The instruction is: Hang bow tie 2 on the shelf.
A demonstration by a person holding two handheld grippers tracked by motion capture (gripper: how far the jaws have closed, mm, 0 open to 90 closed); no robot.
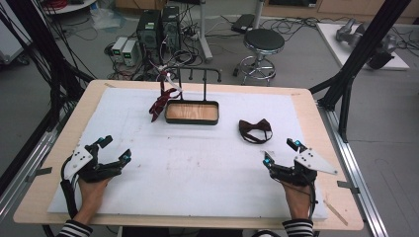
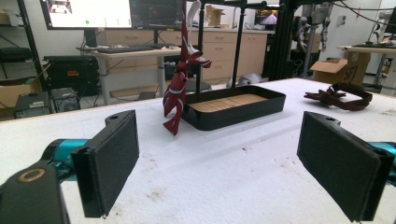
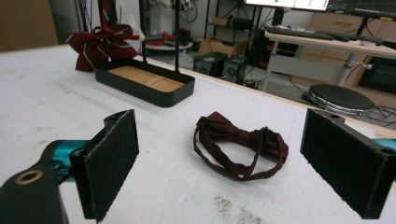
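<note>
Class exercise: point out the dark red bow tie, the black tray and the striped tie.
dark red bow tie (image 3: 239, 136): right gripper view, centre knot.
black tray (image 1: 191, 121): high view, near rim.
striped tie (image 2: 176, 95): left gripper view, hanging middle.

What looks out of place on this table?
The dark bow tie lies loose on the white mat, strap curled, while the striped one hangs on the rack over the tray. Nothing looks spilled or broken.

The tray (image 1: 191, 112) sits on the bench (image 1: 306, 106), toward its far edge. A rack (image 1: 199, 74) rises from the tray's far side (2 posts, 1 crossbar). A striped bow (image 1: 162, 101) hangs just left of the tray. The bow tie (image 1: 255, 130) lies right of the tray and nearer the person, well apart from it.
</note>
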